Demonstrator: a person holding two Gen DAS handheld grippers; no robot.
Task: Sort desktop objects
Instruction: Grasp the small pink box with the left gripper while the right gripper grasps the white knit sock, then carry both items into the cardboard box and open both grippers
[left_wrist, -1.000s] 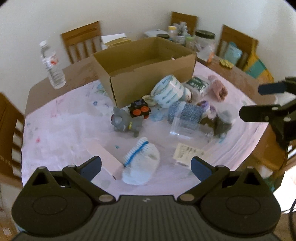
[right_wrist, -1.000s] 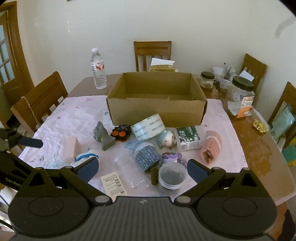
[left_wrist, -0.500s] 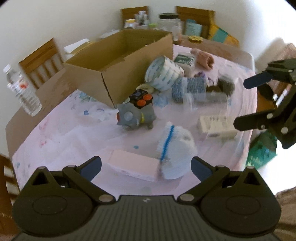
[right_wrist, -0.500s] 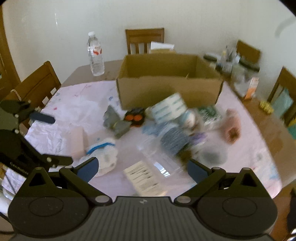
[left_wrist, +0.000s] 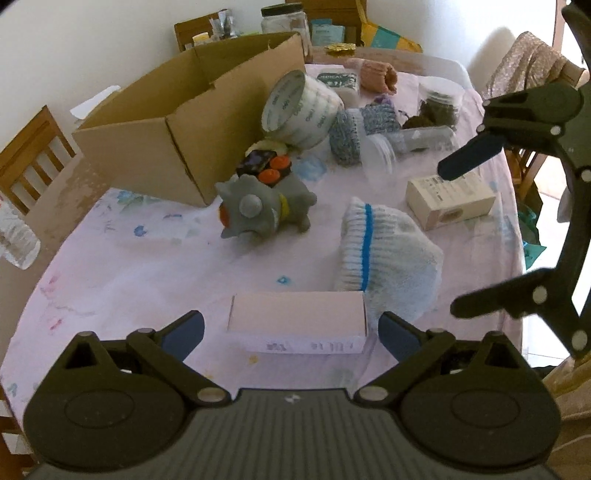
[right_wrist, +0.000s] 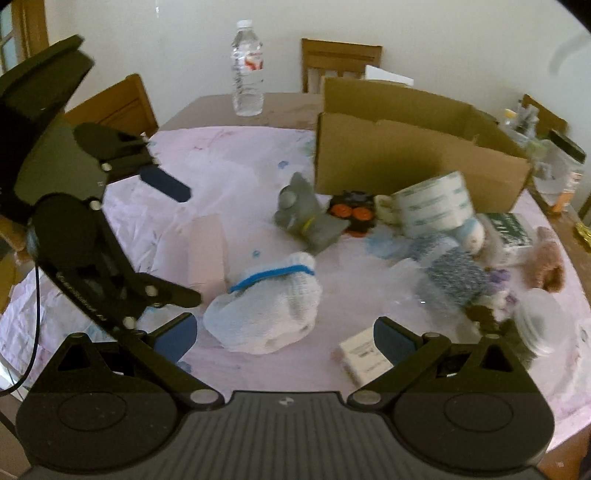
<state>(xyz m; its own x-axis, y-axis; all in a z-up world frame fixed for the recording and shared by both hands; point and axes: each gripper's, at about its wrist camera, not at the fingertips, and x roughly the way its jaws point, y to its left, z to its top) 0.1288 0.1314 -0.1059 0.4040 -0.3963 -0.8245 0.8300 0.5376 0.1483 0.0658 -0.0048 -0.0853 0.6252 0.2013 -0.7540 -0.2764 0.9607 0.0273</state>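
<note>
An open cardboard box (left_wrist: 177, 122) stands at the back of the pink-clothed table, also in the right wrist view (right_wrist: 410, 147). In front lie a grey toy animal (left_wrist: 262, 210), a tape roll (left_wrist: 299, 107), a white sock with a blue stripe (left_wrist: 384, 254), a pink box (left_wrist: 295, 325) and a small beige carton (left_wrist: 450, 199). My left gripper (left_wrist: 291, 332) is open, its fingers either side of the pink box. My right gripper (right_wrist: 284, 339) is open just in front of the white sock (right_wrist: 266, 306).
A water bottle (right_wrist: 247, 70) stands at the table's far edge. Knitted rolls (left_wrist: 362, 129), a clear cup (left_wrist: 380, 155), a lidded tub (right_wrist: 539, 321) and a green packet (right_wrist: 509, 229) crowd the right side. Wooden chairs (right_wrist: 114, 107) ring the table. Glass jars (left_wrist: 280, 18) stand behind the box.
Both grippers have swung left and come lower and closer to the table. The left one now frames the pink box; the right one now faces the white sock.
</note>
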